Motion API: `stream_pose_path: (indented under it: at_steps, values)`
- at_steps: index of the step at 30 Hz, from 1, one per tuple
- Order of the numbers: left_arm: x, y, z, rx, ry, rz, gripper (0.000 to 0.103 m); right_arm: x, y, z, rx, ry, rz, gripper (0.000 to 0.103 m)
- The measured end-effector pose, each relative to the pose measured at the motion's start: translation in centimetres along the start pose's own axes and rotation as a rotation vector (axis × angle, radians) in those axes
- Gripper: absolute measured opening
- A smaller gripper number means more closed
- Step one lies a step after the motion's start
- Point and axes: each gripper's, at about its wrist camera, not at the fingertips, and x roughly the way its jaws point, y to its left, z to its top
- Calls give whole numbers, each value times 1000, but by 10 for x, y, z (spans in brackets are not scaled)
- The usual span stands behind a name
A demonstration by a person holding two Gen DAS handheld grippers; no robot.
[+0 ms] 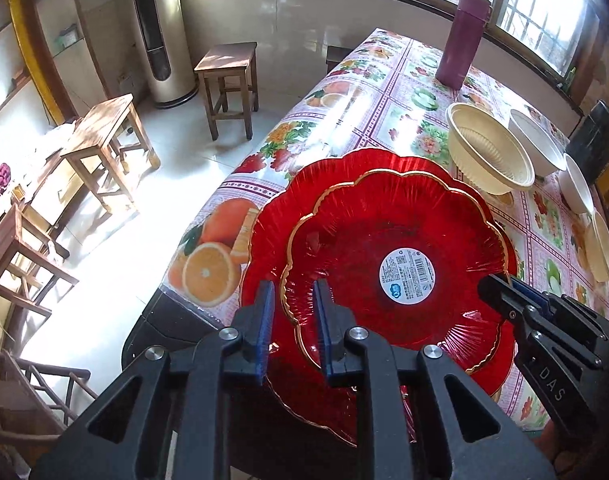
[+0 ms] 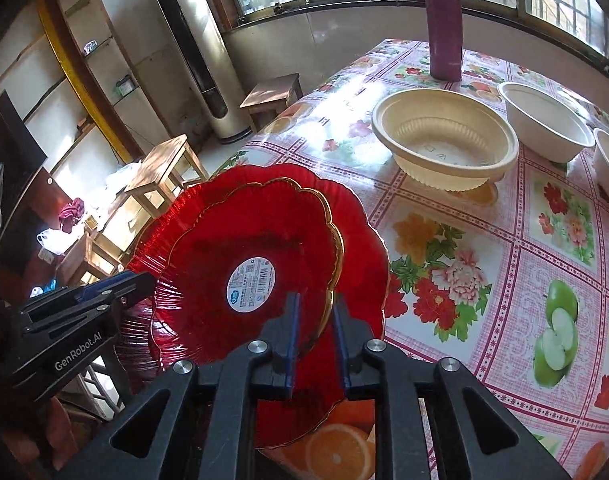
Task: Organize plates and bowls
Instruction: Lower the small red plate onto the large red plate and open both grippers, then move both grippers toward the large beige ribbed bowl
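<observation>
Two red scalloped glass plates lie stacked at the table's near corner. The upper plate [image 1: 384, 232] [image 2: 244, 232] has a gold rim and a round white sticker, and it rests on the lower plate [image 1: 344, 164] [image 2: 364, 248]. My left gripper [image 1: 294, 284] straddles the upper plate's left rim, its blue pads standing apart from the glass. My right gripper [image 2: 316, 300] straddles the opposite rim with a gap at the pads. Each gripper also shows in the other's view, the right gripper [image 1: 494, 284] and the left gripper [image 2: 142, 280]. A beige ribbed bowl [image 1: 488, 152] [image 2: 444, 136] stands behind the plates.
White bowls [image 1: 536, 140] [image 2: 544, 120] and further bowls [image 1: 580, 188] line the table's right side. A purple flask [image 1: 462, 40] [image 2: 442, 24] stands at the far end of the fruit-print tablecloth [image 2: 484, 240]. Wooden stools [image 1: 228, 76] and a tower air conditioner [image 1: 156, 32] stand on the floor to the left.
</observation>
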Motion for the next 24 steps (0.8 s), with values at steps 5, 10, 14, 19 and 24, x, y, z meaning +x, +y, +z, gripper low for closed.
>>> stream_pose_path:
  at_steps: [5,10,14,19,24]
  values:
    - [-6,1,2,-30,-44,-10,51,-19,-2,4,-50,-88,-47,25]
    - [-24,-13,0,-38,-156,1,74,-52,-11,-2,-73,-265,-69,64]
    - [-39,-35,-1,-11,-219,-95,80,-71,-24,-14,-93,-381,-105,87]
    - [-56,-75,-3,77,-301,-116,89,-89,-57,-27,-48,-450,-114,103]
    - [-77,-113,-3,135,-402,-144,103,-114,-107,-38,42,-533,-171,103]
